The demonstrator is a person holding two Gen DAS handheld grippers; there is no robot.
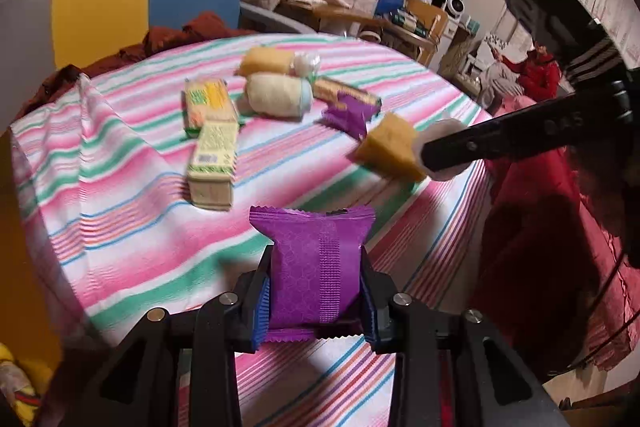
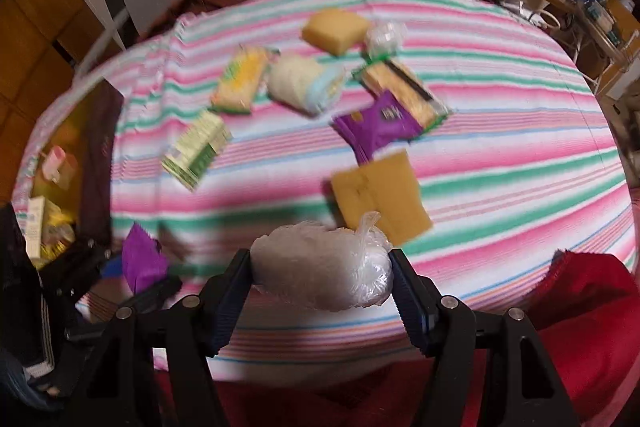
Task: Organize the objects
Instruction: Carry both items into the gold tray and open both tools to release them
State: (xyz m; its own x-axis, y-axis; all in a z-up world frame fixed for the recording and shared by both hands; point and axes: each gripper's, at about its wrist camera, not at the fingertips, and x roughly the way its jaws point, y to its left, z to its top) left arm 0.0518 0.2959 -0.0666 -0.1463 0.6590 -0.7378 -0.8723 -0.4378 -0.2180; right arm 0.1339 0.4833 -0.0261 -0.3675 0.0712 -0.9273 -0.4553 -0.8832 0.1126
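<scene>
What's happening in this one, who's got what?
A person is sorting snacks on a round table with a striped cloth, one handheld gripper per hand. The left gripper is shut on a purple packet, held above the cloth. The right gripper is clamped on a plastic-wrapped white bundle attached to a yellow sponge-like block. Still on the cloth: two green-and-yellow boxes, another purple packet, a cream roll and a similar yellow block.
</scene>
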